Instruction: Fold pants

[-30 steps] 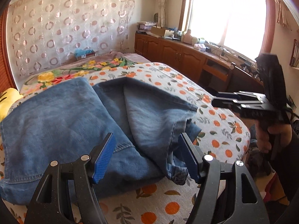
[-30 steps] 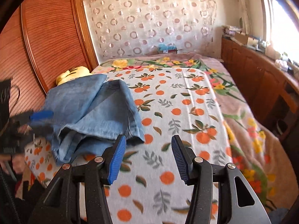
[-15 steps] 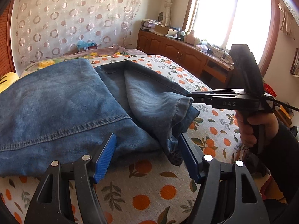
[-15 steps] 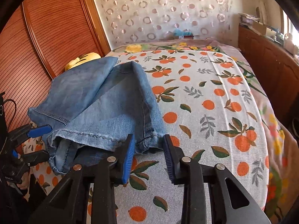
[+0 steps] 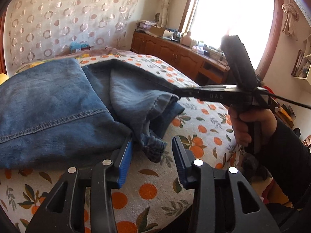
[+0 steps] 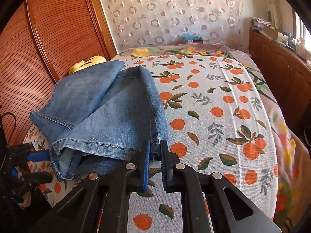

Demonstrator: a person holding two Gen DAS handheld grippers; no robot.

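Observation:
Blue denim pants [image 5: 54, 104] lie partly folded on the orange-print bedspread [image 5: 147, 190]; they also show in the right wrist view [image 6: 108, 112]. My left gripper [image 5: 151, 145] is open, its jaws on either side of the bunched hem corner at the near edge. My right gripper [image 6: 155, 147] is nearly closed on the hem corner of the upper leg. In the left wrist view, the right gripper [image 5: 176, 94] pinches that leg's edge and holds it slightly raised.
A wooden headboard [image 6: 38, 58] stands at the left with a yellow pillow [image 6: 87, 63] beside it. A wooden cabinet with clutter [image 5: 175, 48] runs under the window. The bedspread [image 6: 223, 106] is bare to the right of the pants.
My right gripper moved to the pants leg's hem corner and closed on it. My left gripper moved in and narrowed around the bunched hem.

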